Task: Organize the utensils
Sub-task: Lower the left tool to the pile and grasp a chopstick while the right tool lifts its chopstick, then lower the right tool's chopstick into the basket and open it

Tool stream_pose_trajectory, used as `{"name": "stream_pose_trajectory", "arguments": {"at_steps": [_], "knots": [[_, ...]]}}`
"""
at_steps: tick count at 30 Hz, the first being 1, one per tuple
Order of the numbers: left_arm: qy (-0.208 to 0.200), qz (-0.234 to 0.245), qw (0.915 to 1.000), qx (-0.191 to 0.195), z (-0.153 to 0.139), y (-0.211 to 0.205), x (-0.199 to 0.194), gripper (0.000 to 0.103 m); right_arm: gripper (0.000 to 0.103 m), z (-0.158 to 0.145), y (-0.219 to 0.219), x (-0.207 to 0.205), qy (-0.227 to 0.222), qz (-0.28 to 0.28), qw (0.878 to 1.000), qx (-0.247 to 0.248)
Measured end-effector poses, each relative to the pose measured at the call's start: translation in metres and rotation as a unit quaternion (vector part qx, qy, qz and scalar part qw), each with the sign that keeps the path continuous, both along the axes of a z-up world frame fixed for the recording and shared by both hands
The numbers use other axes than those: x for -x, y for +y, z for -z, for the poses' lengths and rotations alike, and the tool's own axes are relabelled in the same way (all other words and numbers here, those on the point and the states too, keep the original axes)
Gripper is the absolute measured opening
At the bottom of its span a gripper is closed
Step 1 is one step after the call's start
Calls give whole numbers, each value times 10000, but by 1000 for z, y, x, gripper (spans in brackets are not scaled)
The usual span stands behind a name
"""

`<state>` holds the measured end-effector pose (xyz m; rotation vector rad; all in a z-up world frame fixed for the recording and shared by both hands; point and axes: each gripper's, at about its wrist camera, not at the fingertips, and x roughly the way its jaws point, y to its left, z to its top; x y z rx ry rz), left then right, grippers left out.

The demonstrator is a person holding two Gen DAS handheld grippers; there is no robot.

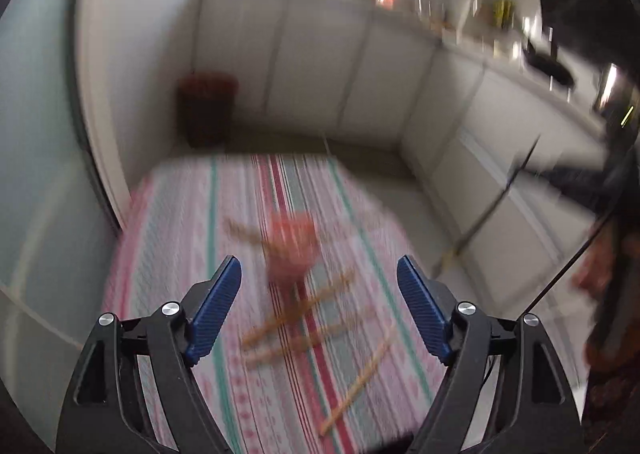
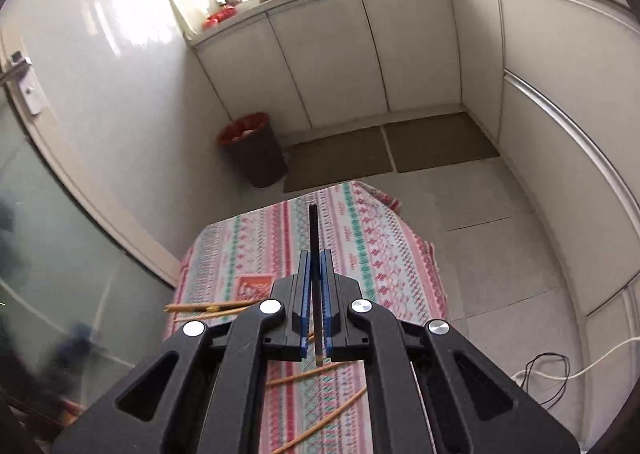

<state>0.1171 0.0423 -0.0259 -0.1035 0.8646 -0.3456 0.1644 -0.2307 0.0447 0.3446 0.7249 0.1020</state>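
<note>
Right wrist view: my right gripper (image 2: 316,274) has its jaws clamped on a dark slender chopstick (image 2: 314,230), lifted above the striped pink-and-green cloth-covered counter (image 2: 360,238). Left wrist view, blurred: my left gripper (image 1: 320,282) hangs wide and empty over scattered tan wooden chopsticks (image 1: 304,302) and a red object (image 1: 290,250).

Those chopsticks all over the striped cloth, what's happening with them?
A person holding a pair of tongs in each hand is tidying them up. The right tongs are shut on one dark chopstick, held above the patterned cloth. The left tongs are open and empty, over the loose wooden chopsticks and a red container, too blurred to identify. Several chopsticks are still scattered.
</note>
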Motion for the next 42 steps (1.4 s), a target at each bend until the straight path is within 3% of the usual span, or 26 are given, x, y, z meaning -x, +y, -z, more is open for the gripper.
{"name": "stream_pose_trajectory", "arguments": {"at_steps": [2,3,8,13,18,20,21,22,24,25,29,32,37,39,42], "knots": [[646,427,9961,-428,42,-25,-12,77,5,9,-2,17,22,15,9998,-188],[1036,716,9890,-780,73,-46,-18,76,5,16,-5,28,66,8,9994,-330],[1836,1418,9581,-1681,162,-114,-35,73,5,44,-18,58,177,147,9981,-568],[1966,1659,9457,-1989,205,-160,-46,69,5,45,-32,77,97,383,9979,-508],[1623,1732,9494,-2058,215,-196,-53,64,5,41,-48,86,31,621,9972,-419],[1648,1715,9475,-2137,223,-203,-58,50,5,42,-54,82,67,667,9967,-465],[1618,1730,9480,-2128,227,-204,-59,50,5,43,-56,82,79,685,9965,-473],[1537,1766,9493,-2098,227,-204,-60,41,5,45,-58,80,102,696,9964,-475],[1550,1790,9507,-2003,226,-204,-64,9,5,47,-59,77,140,691,9963,-492],[1530,1758,9508,-2041,224,-201,-63,6,5,49,-59,73,167,660,9963,-522],[1429,1529,9574,-1989,216,-161,-59,5,5,51,-50,70,207,437,9969,-616],[1182,1317,9686,-1744,184,-112,-52,5,5,45,-36,69,145,183,9972,-706],[357,613,9937,-873,94,-15,-22,5,5,23,-4,62,-44,-266,9961,-846],[-78,220,9980,-592,59,7,-13,5,5,10,11,56,-162,-346,9956,-851],[-588,-265,9977,-192,16,34,1,5,5,-10,32,45,-386,-354,9953,-811]]}}
